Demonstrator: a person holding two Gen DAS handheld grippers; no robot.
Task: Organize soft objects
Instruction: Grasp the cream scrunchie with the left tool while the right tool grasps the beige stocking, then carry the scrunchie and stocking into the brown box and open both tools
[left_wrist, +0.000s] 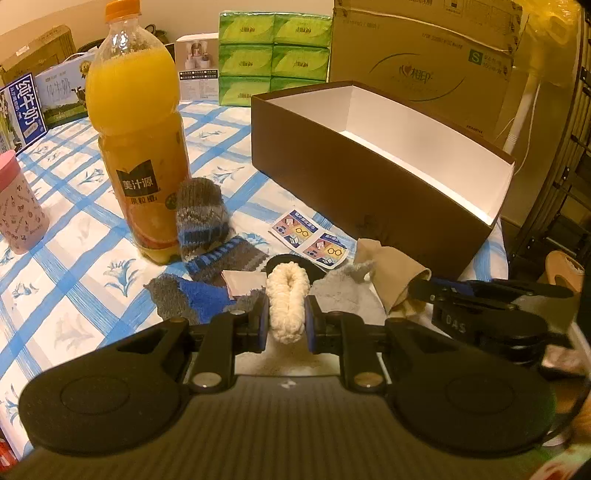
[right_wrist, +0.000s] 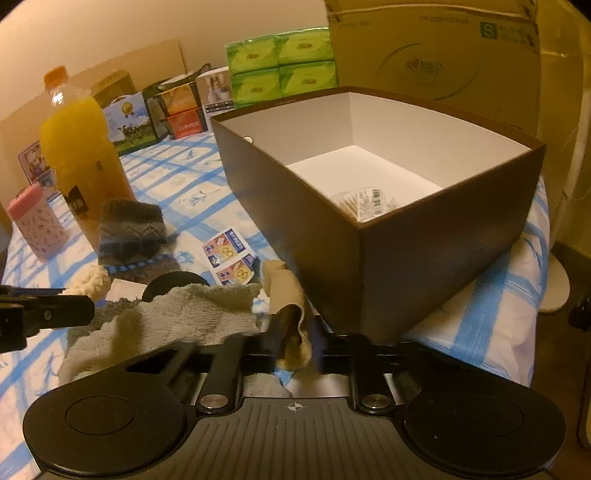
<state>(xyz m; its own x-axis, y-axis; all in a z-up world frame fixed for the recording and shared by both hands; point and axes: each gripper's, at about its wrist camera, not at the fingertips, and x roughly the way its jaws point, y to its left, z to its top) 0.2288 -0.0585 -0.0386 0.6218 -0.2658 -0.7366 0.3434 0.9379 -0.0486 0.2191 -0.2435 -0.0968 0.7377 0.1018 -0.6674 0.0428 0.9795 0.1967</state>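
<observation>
My left gripper (left_wrist: 287, 317) is shut on a cream knitted piece (left_wrist: 287, 295), squeezed upright between its blue pads. My right gripper (right_wrist: 295, 334) is shut on a tan stocking-like cloth (right_wrist: 284, 291); the left wrist view shows that tan cloth (left_wrist: 395, 273) at the right gripper's tips. A grey fluffy towel (right_wrist: 184, 314) lies under both grippers. A striped knitted sock (left_wrist: 203, 218) leans on the juice bottle (left_wrist: 140, 147), and a grey-and-blue sock (left_wrist: 188, 295) lies flat nearby. The open brown box (right_wrist: 406, 258) with white inside stands just beyond, holding a clear packet (right_wrist: 365, 203).
On the blue-checked tablecloth (left_wrist: 74, 280) lie a sticker sheet (left_wrist: 310, 240) and a black round item (right_wrist: 173, 284). A pink cup (left_wrist: 18, 214) stands at the left. Milk cartons (left_wrist: 22, 110), green tissue packs (left_wrist: 273, 59) and a big cardboard box (left_wrist: 424, 55) line the back.
</observation>
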